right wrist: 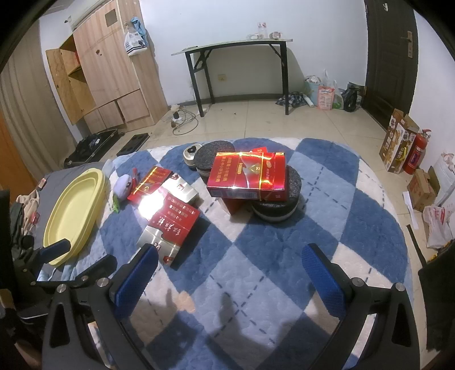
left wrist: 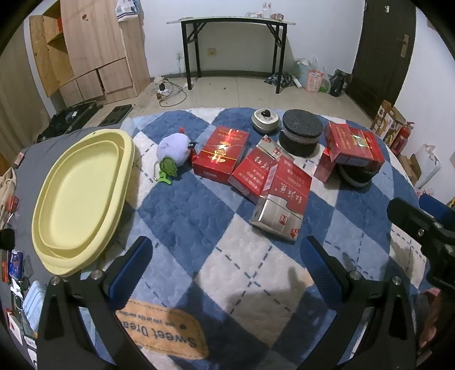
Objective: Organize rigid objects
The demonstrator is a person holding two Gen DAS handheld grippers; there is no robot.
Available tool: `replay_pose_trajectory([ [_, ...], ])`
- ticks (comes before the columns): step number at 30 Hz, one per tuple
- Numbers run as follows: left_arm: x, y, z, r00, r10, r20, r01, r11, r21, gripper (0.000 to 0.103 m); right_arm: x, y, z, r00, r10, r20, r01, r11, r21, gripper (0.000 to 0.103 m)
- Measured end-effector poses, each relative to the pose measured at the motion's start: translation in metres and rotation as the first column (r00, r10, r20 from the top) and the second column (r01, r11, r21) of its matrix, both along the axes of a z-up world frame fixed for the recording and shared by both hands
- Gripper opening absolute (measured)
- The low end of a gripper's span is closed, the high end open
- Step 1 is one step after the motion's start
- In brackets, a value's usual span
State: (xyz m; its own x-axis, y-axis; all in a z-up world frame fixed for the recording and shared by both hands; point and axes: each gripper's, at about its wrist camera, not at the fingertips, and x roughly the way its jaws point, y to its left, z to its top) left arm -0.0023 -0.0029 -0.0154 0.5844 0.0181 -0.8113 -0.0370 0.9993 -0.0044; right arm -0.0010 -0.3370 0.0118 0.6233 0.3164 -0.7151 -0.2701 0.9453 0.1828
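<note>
Several red cartons lie on the blue-and-white quilt [left wrist: 184, 205]. One red carton [left wrist: 220, 155] lies flat near a purple plush toy [left wrist: 174, 148]. A red-and-silver carton [left wrist: 281, 199] is nearest my left gripper [left wrist: 227, 261], which is open and empty above the quilt. A red carton [right wrist: 247, 173] rests on top of a dark round tin [right wrist: 277, 205]. A second dark round tin [left wrist: 301, 132] and a small metal tin [left wrist: 264, 121] stand behind. A yellow oval tray [left wrist: 82, 193] lies at the left. My right gripper [right wrist: 227, 270] is open and empty; it also shows in the left wrist view [left wrist: 421, 224].
The yellow tray also shows in the right wrist view [right wrist: 74, 210]. Small clutter lies along the left edge beside the tray [left wrist: 17, 264]. Beyond the bed are a wooden wardrobe [left wrist: 93, 48], a black folding table [left wrist: 233, 25], a dark door [left wrist: 384, 51] and a fire extinguisher [right wrist: 415, 153].
</note>
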Motion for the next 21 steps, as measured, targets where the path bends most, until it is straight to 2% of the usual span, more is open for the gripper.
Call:
replay_pose_trajectory([
  [7, -0.003, -0.01, 0.002, 0.999, -0.035, 0.013, 0.034, 0.998, 0.043, 0.103, 0.001, -0.001, 0.0, 1.0, -0.002, -0.006, 0.002, 1.0, 0.0, 0.102],
  [21, -0.002, -0.011, -0.002, 0.999, -0.034, -0.003, 0.034, 0.999, 0.042, 0.103, 0.005, -0.001, -0.001, 1.0, -0.004, -0.02, 0.004, 1.0, 0.0, 0.102],
])
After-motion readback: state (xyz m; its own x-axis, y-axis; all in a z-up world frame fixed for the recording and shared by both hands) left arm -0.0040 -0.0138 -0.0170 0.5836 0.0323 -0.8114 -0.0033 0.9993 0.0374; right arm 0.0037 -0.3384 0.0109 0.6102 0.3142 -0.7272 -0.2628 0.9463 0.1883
